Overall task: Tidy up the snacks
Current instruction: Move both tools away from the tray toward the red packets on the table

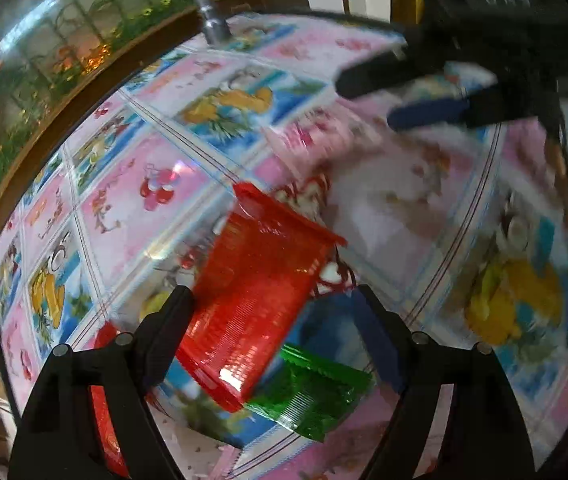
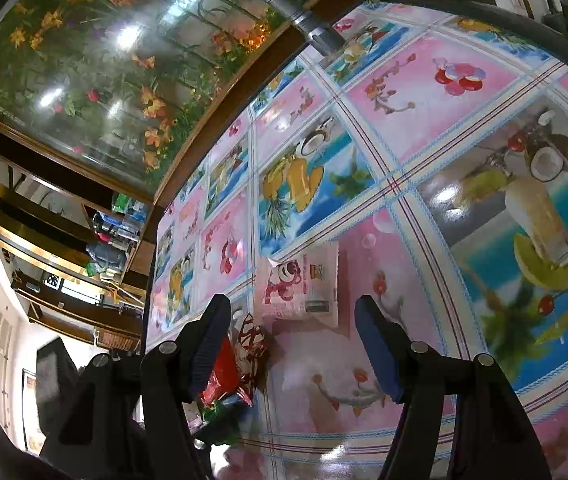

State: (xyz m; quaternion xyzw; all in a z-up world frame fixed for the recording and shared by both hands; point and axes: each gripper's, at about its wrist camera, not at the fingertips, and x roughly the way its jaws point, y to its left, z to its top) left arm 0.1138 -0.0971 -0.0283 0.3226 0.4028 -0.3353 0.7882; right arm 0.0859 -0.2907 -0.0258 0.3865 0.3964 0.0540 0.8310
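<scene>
In the left wrist view a red snack packet point(image 1: 251, 300) lies tilted on the table between my left gripper's point(image 1: 275, 300) open fingers, with a green packet point(image 1: 316, 396) partly under its near end and a red-and-white patterned packet point(image 1: 304, 196) beyond it. Another red packet point(image 1: 103, 400) lies behind the left finger. My right gripper point(image 1: 368, 100) is open at the upper right, above the table. In the right wrist view my right gripper point(image 2: 292, 344) is open and empty over a pink bear-print packet point(image 2: 304, 284); the red point(image 2: 219, 376), patterned point(image 2: 251, 344) and green point(image 2: 215, 408) packets sit lower left.
The table point(image 2: 424, 92) wears a glossy cloth with pink and blue fruit pictures. A metal pole point(image 2: 304, 16) stands at its far edge. A flower-print wall panel point(image 2: 103, 60) runs behind it, with shelves point(image 2: 95, 240) to the left.
</scene>
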